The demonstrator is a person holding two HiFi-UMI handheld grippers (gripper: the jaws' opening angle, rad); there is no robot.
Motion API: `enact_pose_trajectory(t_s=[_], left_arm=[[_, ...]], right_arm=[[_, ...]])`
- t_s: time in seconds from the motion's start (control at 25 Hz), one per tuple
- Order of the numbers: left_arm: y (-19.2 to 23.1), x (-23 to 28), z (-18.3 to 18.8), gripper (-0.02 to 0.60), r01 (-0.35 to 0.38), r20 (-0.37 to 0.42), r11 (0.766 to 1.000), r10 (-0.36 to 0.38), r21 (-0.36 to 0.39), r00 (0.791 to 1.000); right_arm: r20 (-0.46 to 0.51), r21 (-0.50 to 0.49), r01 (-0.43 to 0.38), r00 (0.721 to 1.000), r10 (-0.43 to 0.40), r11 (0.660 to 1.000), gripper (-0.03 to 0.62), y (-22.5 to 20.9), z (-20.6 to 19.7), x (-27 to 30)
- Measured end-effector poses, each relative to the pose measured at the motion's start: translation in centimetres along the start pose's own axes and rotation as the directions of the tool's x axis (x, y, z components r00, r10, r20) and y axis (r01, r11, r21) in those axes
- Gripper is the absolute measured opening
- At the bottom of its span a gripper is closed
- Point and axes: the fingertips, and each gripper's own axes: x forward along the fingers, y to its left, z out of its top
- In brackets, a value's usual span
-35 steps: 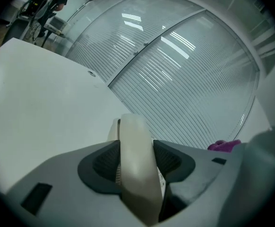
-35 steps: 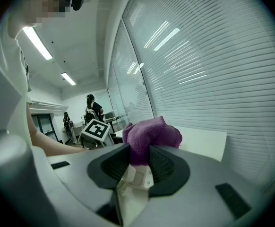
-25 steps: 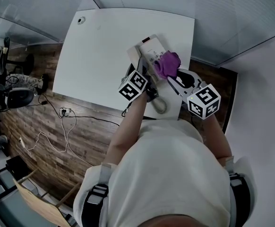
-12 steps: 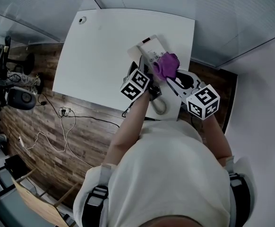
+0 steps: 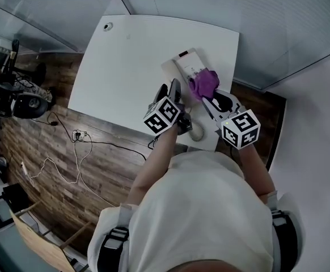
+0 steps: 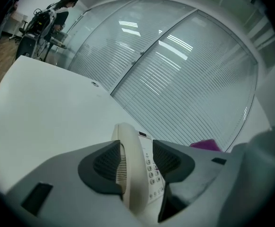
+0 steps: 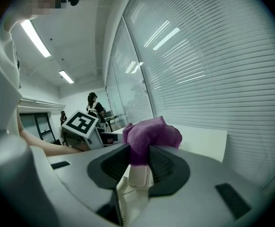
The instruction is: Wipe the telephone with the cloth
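The cream telephone (image 5: 183,64) lies near the far right corner of the white table (image 5: 125,67). My left gripper (image 5: 173,92) is shut on its handset (image 6: 130,174), which stands on edge between the pads (image 6: 104,164); the keypad (image 6: 151,171) shows just past it. The coiled cord (image 5: 195,130) hangs near the table's front edge. My right gripper (image 5: 209,98) is shut on the purple cloth (image 5: 203,83), bunched above the jaws (image 7: 151,134). The cloth rests against the phone's right side. A cream handset end (image 7: 140,181) shows under the cloth. The cloth also peeks past the left gripper's right jaw (image 6: 206,144).
Slatted blinds behind glass run along the table's far and right sides. A round grommet (image 5: 108,26) sits at the far left corner. Cables (image 5: 77,152) trail over the wooden floor to the left. People and office gear (image 6: 57,13) stand far behind.
Both grippers have drifted slightly toward the person, and the cloth has stayed on the phone's right side. The head camera has shifted a little.
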Motion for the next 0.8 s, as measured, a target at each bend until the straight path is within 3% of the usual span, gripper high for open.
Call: enact_pose_trajectory(t_s=[0.04,0.12,0.24,0.52,0.8], left_arm=[[0.1,-0.9,0.3,0.201,-0.004,0.015,1.0,0.004,0.004,1.0],[0.5,-2.9,0.8,0.086,-0.017,0.045,1.0,0.017,0.016,0.999],[0.6,-5.5,1.1,0.037,0.015,0.035,0.998,-0.017,0.055,0.999],[1.2,-9.4,1.1,0.02,0.117,-0.055,0.975,-0.109,0.186,0.993],[3.1,-14.3,-0.1,0.02,0.167,-0.164,0.961,-0.131,0.223,0.978]], right_arm=[[0.003,0.005,0.013,1.0,-0.013,1.0,0.124,0.2,0.0,-0.1],[0.011,0.018,0.037,0.999,-0.038,0.999,0.124,0.7,-0.1,-0.5],[0.028,0.037,0.069,0.997,-0.07,0.997,0.124,2.0,-0.3,-1.1],[0.062,0.06,0.126,0.99,-0.13,0.99,0.124,5.3,-1.0,-1.7],[0.089,0.086,0.177,0.979,-0.185,0.98,0.124,10.0,-2.3,-3.7]])
